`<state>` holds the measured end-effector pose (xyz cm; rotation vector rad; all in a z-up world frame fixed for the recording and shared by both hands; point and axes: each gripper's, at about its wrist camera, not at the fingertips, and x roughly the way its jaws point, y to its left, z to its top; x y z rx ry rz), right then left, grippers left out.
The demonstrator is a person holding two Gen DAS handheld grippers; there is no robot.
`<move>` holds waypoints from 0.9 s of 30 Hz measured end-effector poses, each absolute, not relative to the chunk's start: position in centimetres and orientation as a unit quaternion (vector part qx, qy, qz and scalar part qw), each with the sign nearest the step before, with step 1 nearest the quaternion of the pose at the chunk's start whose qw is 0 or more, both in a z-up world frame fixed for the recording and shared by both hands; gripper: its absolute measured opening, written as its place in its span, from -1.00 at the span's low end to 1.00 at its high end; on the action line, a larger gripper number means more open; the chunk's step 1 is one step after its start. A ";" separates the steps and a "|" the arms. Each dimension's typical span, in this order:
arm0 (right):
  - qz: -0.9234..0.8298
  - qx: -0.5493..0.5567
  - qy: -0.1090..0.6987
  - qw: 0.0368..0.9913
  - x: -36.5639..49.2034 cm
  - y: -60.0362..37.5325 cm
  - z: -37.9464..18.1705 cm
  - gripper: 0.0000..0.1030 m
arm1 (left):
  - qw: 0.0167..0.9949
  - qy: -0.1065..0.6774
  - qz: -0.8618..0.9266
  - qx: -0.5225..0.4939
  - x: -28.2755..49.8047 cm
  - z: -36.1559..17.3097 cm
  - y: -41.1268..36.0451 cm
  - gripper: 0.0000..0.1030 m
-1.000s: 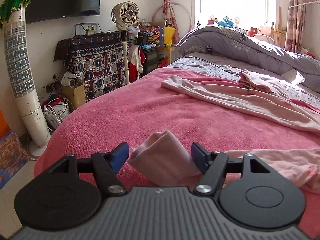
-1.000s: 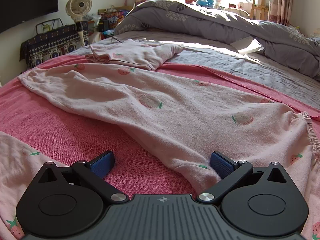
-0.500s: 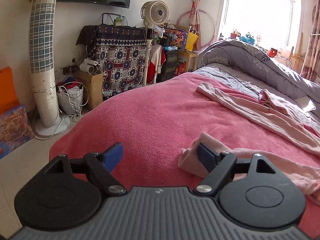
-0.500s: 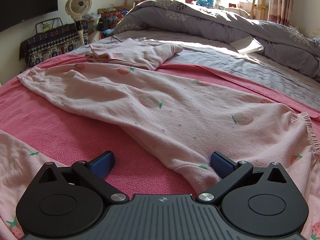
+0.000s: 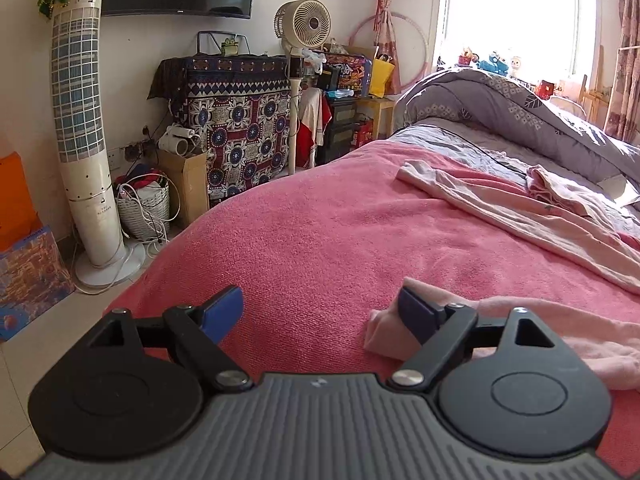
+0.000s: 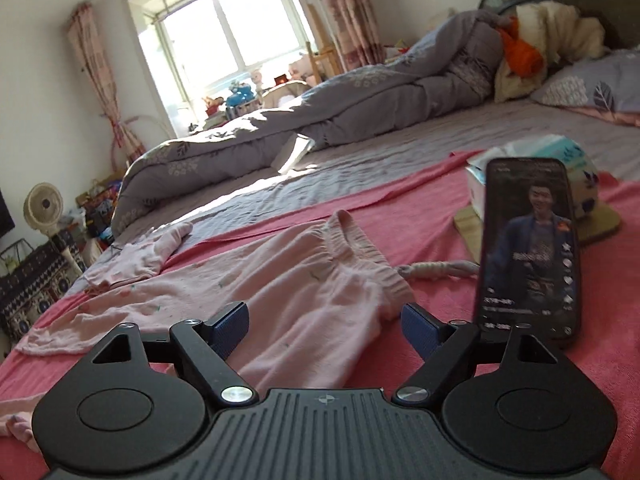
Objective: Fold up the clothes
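Pale pink pyjama trousers [image 6: 304, 292] with a small print lie spread on the red-pink blanket [image 6: 432, 204]. Their gathered waistband [image 6: 360, 256] is just ahead of my right gripper [image 6: 325, 326]. Its jaws are closing, with trouser cloth lying between the blue pads and neither pad pressing on it. In the left wrist view one trouser leg end [image 5: 384, 332] lies beside the right finger. My left gripper [image 5: 320, 312] is opening, with only blanket [image 5: 320, 240] between its pads. The other leg [image 5: 500, 208] stretches across the bed farther off.
A phone [image 6: 528, 248] stands upright with its screen lit, close to my right gripper's right finger, and a tissue pack [image 6: 560, 160] sits behind it. A crumpled pink top [image 6: 152, 256] and a grey duvet [image 6: 360, 96] lie farther back. Left of the bed stand a tower fan [image 5: 80, 120] and a basket [image 5: 144, 208].
The left jaws widened and the gripper shifted left, so the leg end that was between the pads now lies by the right finger. The right gripper swung right to the waistband and its jaws narrowed.
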<state>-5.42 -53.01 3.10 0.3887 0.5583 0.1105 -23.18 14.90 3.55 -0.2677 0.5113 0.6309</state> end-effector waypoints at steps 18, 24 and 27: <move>-0.052 0.152 0.252 0.954 -5.5 -52.7 4.3 -0.87 | 0.901 0.247 0.340 -0.107 -22.2 3.9 16.1 0.62; -0.056 -0.051 0.244 0.967 -9.1 -49.2 2.2 -0.74 | 0.902 0.250 0.338 -0.098 -23.5 3.5 15.9 0.62; 0.069 -0.200 0.159 0.964 -13.4 -43.1 2.2 -0.19 | 0.911 0.242 0.326 -0.071 -24.5 4.0 15.0 0.63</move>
